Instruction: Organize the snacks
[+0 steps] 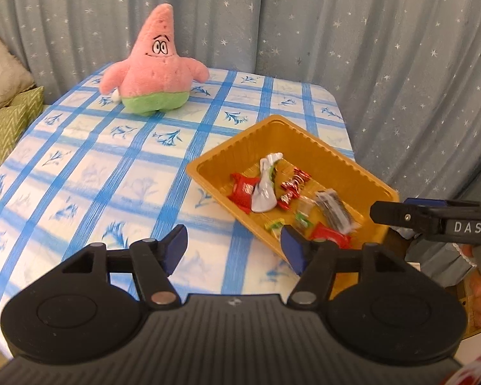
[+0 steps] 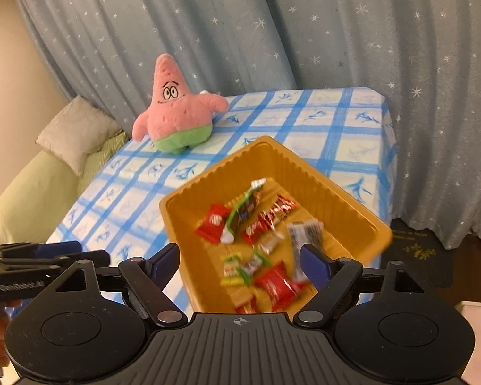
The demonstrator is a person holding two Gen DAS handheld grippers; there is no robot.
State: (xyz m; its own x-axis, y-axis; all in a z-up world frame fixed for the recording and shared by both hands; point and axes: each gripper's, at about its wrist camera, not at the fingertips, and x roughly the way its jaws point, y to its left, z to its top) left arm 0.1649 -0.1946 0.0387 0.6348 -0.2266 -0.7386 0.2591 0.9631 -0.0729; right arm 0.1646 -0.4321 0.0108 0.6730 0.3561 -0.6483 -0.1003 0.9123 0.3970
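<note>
A golden plastic tray (image 1: 208,163) (image 2: 176,221) sits at the near right of the checked table. It holds several wrapped snacks: red wrappers (image 1: 242,189) (image 2: 211,224), a white pouch (image 1: 263,189), a dark striped packet (image 1: 333,210) (image 2: 304,231) and small green-yellow candies (image 2: 237,268). My left gripper (image 1: 234,245) is open and empty, just left of the tray's near corner. My right gripper (image 2: 240,264) is open and empty, over the tray's near end. The right gripper also shows in the left wrist view (image 1: 433,218).
A pink Patrick plush toy (image 1: 157,67) (image 2: 176,109) stands at the far left of the blue-checked tablecloth (image 1: 96,160) (image 2: 336,128). Starred grey curtains (image 1: 368,48) hang behind. A green sofa with a beige pillow (image 2: 77,131) is to the left.
</note>
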